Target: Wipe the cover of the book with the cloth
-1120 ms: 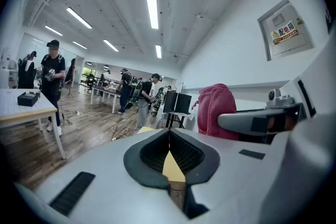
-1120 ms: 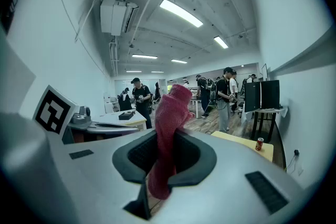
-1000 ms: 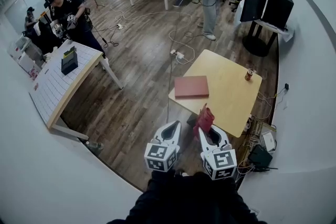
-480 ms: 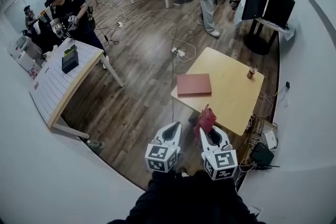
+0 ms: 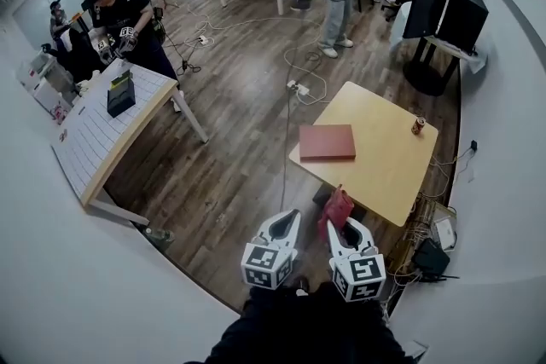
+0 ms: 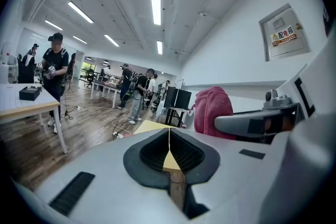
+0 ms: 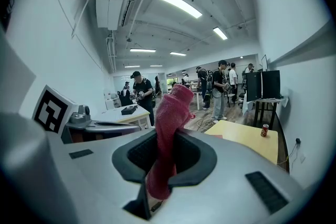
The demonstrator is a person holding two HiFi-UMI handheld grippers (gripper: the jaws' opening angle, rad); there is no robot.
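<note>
Lying flat on the yellow table (image 5: 388, 170), near its left-hand edge in the head view, the red book (image 5: 327, 142) is waiting with its cover bare, so the wiping itself is not yet beginning (no cloth is touching the cover anywhere). The pink-red cloth (image 5: 336, 209) is hanging in the right gripper (image 5: 344, 228), whose jaws are clamping its middle while a bunched end is sticking up above them and the other end is drooping below. It is being carried in the air off the table's near corner, well apart from the book. The left gripper (image 5: 287, 222) is riding just beside the right one with its jaws pressed together and gripping nothing. A small can (image 5: 418, 125) is standing near the far edge of the table, well apart from the book and out of the way. Judging from this, only the picking up of the cloth is done. What is remaining is bringing the cloth over the table, lowering it onto the cover and rubbing it across, perhaps with the left gripper steadying the book.
</note>
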